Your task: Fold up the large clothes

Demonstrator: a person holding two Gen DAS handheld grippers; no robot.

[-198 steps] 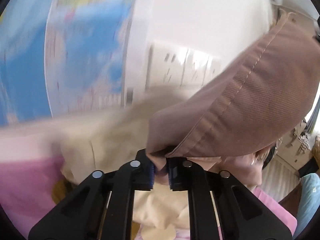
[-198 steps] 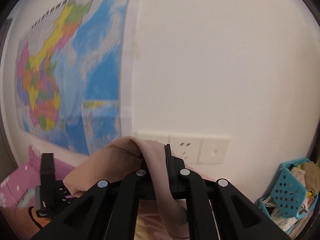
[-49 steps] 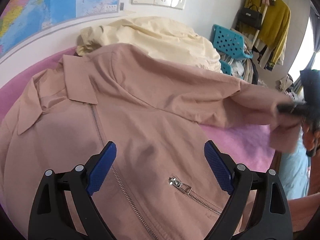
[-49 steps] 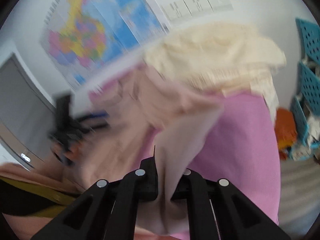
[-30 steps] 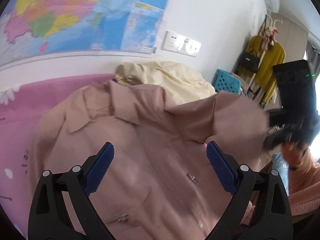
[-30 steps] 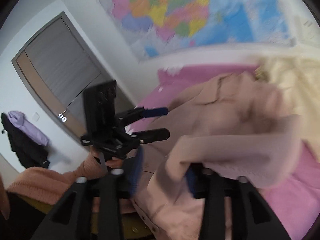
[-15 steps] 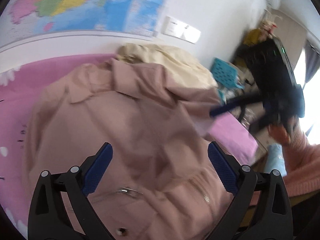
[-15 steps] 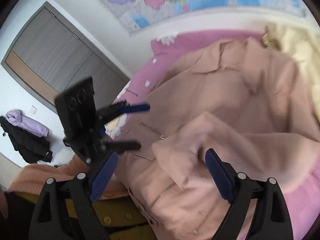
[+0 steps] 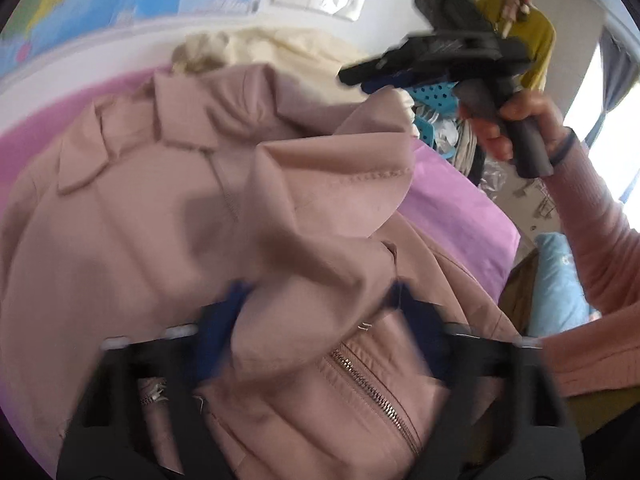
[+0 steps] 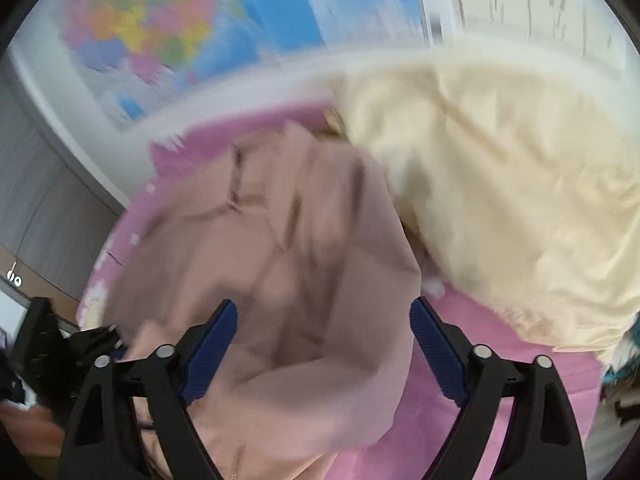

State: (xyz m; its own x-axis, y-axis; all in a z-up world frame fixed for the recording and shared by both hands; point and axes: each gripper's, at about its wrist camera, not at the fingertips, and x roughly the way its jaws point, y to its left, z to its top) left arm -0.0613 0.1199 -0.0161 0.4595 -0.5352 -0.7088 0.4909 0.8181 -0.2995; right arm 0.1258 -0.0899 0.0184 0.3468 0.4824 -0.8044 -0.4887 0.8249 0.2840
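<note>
Dusty-pink zippered jacket (image 9: 168, 216) lies spread on the pink bed sheet (image 9: 460, 204), one sleeve folded across its front, with a cream garment (image 10: 500, 184) heaped just beyond its collar. Left tool (image 9: 320, 312) hangs over the folded sleeve with fingers apart. Right tool (image 10: 324, 344) hovers above the jacket, spread wide and holding nothing.

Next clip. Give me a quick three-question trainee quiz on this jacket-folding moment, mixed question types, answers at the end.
1. True or false: the right claw is clamped on the pink jacket.
2. What lies across the jacket's front? A) its sleeve B) the cream garment C) a towel
3. What colour is the bedcover?

Key
1. False: its jaws stand wide open.
2. A
3. Pink-purple
</note>
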